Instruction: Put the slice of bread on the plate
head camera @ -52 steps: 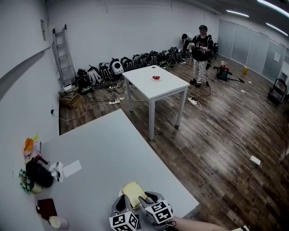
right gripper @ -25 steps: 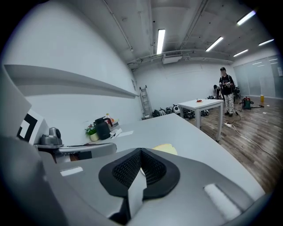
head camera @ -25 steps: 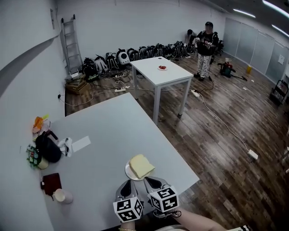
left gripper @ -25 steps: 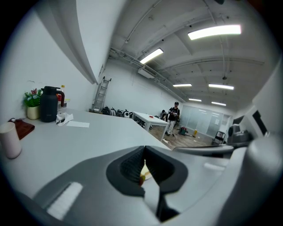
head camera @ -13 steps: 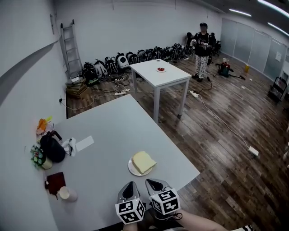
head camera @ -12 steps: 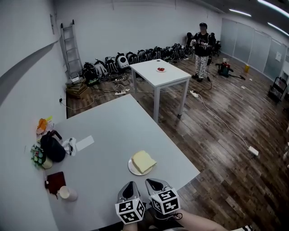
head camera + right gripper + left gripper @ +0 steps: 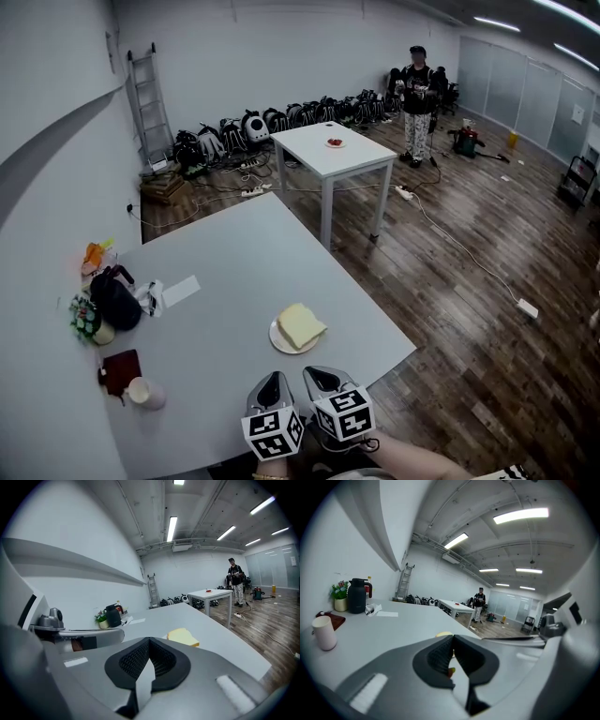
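**Bread on the plate, both claws shut and empty**

The slice of bread (image 7: 301, 325) lies flat on the small white plate (image 7: 278, 342), near the table (image 7: 234, 262) edge closest to the person. Judged from that, the task looks done.

In the head view the left gripper (image 7: 274, 382) and right gripper (image 7: 317, 378) hang side by side over the near edge, clear of the plate. The bread sits at about 1 o'clock from the left gripper and 11 o'clock from the right, so it lies almost dead ahead between them, with neither clearly nearer. The slice is close to square, with its corners turned diagonally to the grippers, and shows no marked long axis.

Each gripper view shows the ribbed pads pressed together with nothing between them: left gripper (image 7: 451, 641), right gripper (image 7: 149, 645). The bread (image 7: 183, 637) sits beyond the right gripper's tips at roughly 1 o'clock.
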A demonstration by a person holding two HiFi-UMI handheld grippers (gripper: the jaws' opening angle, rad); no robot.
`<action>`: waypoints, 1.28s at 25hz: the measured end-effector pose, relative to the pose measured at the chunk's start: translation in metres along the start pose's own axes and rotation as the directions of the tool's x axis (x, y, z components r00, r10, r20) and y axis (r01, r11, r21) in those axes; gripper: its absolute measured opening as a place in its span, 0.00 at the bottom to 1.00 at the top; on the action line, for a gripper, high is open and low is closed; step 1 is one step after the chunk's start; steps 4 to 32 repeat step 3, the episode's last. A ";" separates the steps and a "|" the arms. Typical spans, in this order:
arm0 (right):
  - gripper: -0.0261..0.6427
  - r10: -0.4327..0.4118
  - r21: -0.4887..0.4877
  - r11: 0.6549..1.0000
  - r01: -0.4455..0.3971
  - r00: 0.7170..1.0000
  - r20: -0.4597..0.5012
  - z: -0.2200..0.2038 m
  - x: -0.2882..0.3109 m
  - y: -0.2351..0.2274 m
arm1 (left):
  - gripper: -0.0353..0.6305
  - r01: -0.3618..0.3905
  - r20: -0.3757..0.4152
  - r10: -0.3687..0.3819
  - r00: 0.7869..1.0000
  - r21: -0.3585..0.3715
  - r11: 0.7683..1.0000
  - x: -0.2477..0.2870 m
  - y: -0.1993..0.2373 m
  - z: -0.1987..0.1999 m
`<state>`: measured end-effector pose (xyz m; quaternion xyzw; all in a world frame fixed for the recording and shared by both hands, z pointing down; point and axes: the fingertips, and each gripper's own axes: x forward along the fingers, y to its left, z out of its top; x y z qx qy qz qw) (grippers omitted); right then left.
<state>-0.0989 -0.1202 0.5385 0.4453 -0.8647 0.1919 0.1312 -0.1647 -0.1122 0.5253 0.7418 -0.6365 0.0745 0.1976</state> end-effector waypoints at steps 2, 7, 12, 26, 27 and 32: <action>0.04 -0.001 -0.002 1.000 0.001 1.000 0.006 0.000 -0.002 0.002 | 0.07 0.002 -0.001 -0.002 1.000 0.005 1.000 -0.002 0.000 0.000; 0.04 -0.001 -0.003 1.000 0.001 1.000 0.009 0.000 -0.003 0.004 | 0.07 0.004 -0.001 -0.004 1.000 0.008 1.000 -0.003 0.000 0.000; 0.04 -0.001 -0.003 1.000 0.001 1.000 0.009 0.000 -0.003 0.004 | 0.07 0.004 -0.001 -0.004 1.000 0.008 1.000 -0.003 0.000 0.000; 0.04 -0.001 -0.003 1.000 0.001 1.000 0.009 0.000 -0.003 0.004 | 0.07 0.004 -0.001 -0.004 1.000 0.008 1.000 -0.003 0.000 0.000; 0.04 -0.001 -0.003 1.000 0.001 1.000 0.009 0.000 -0.003 0.004 | 0.07 0.004 -0.001 -0.004 1.000 0.008 1.000 -0.003 0.000 0.000; 0.04 -0.001 -0.003 1.000 0.001 1.000 0.009 0.000 -0.003 0.004 | 0.07 0.004 -0.001 -0.004 1.000 0.008 1.000 -0.003 0.000 0.000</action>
